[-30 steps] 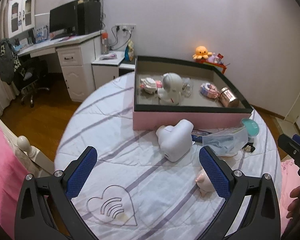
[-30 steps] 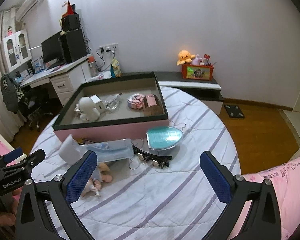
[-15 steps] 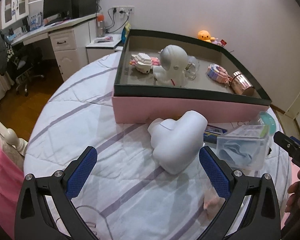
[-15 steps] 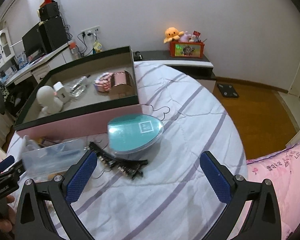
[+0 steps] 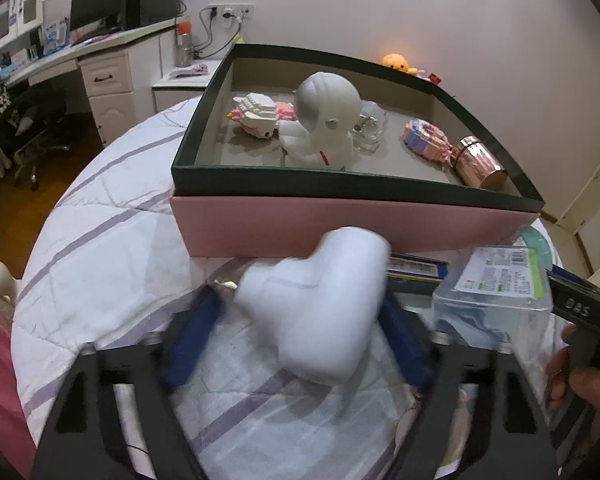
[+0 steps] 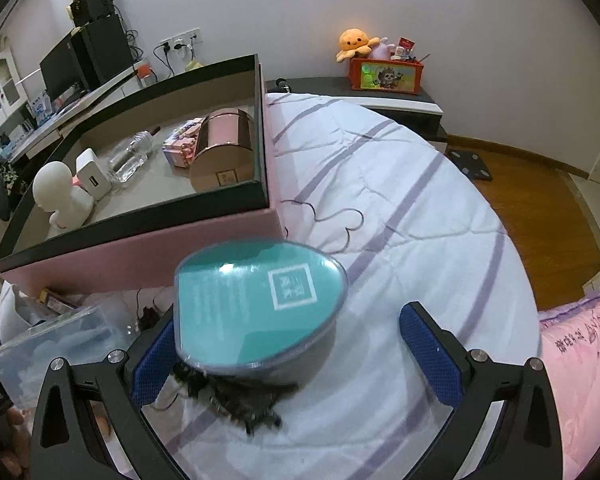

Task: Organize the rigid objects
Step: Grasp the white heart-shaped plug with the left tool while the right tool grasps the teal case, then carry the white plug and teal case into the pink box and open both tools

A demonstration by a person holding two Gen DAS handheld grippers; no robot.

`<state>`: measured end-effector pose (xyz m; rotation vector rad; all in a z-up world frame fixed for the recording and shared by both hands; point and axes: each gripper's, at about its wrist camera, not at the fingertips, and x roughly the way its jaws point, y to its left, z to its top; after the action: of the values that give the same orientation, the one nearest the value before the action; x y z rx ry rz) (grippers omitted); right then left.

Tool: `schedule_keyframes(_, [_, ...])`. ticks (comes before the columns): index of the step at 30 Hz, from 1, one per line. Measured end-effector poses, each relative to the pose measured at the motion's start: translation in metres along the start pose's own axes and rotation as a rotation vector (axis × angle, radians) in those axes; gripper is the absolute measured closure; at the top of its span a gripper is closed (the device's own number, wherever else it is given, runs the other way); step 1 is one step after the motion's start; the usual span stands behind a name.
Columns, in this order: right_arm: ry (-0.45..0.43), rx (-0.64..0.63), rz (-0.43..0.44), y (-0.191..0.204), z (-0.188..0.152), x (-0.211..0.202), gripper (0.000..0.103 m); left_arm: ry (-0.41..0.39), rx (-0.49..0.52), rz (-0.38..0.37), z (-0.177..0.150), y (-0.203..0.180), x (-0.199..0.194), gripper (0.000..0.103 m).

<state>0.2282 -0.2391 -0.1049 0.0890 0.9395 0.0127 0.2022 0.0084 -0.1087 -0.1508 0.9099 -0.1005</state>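
A white L-shaped device [image 5: 312, 312] lies on the striped quilt in front of the pink box [image 5: 340, 232]. My left gripper [image 5: 300, 332] straddles it, jaws closing; the right pad looks to be at its side, the left pad [image 5: 192, 336] still shows a gap, all blurred. In the right wrist view a teal-lidded container [image 6: 260, 304] sits between the wide-open fingers of my right gripper [image 6: 290, 360], close to the left pad [image 6: 152, 360] and far from the right one. Black hair clips [image 6: 236, 396] lie under its near edge.
The pink box's dark rim [image 6: 140, 216] encloses a white round-headed figure [image 5: 324, 120], brick toys, a clear bottle and a rose-gold cylinder [image 6: 224, 148]. A clear plastic case [image 5: 496, 292] lies between the two grippers. The bed's edge and wooden floor [image 6: 540, 208] are to the right.
Both grippers have dropped and moved forward. The left jaws have narrowed around the white device. The right gripper now straddles the teal container, which lay ahead of it before.
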Motion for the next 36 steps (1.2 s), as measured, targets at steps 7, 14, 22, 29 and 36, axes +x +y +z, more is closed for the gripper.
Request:
schedule_keyframes(7, [-0.014,-0.019,0.014,0.0,-0.002,-0.006,0.031,-0.007,-0.003,-0.02,-0.005,0.005,-0.009,0.029])
schedule_keyframes(14, [-0.042,-0.01,0.035,0.0,-0.008,-0.024,0.031,-0.031,0.008,-0.008,-0.009,0.007,-0.024,0.029])
schedule_keyframes(22, [-0.086,-0.023,0.06,0.005,-0.008,-0.054,0.031,-0.063,0.011,-0.001,-0.009,0.012,-0.042,0.03])
schedule_keyframes(29, [-0.133,-0.05,0.091,0.018,-0.002,-0.077,0.031,-0.091,-0.003,0.008,-0.007,0.021,-0.056,0.03])
schedule_keyframes(36, [-0.167,-0.08,0.119,0.033,0.005,-0.092,0.031,-0.151,0.007,0.016,0.004,0.023,-0.081,0.03])
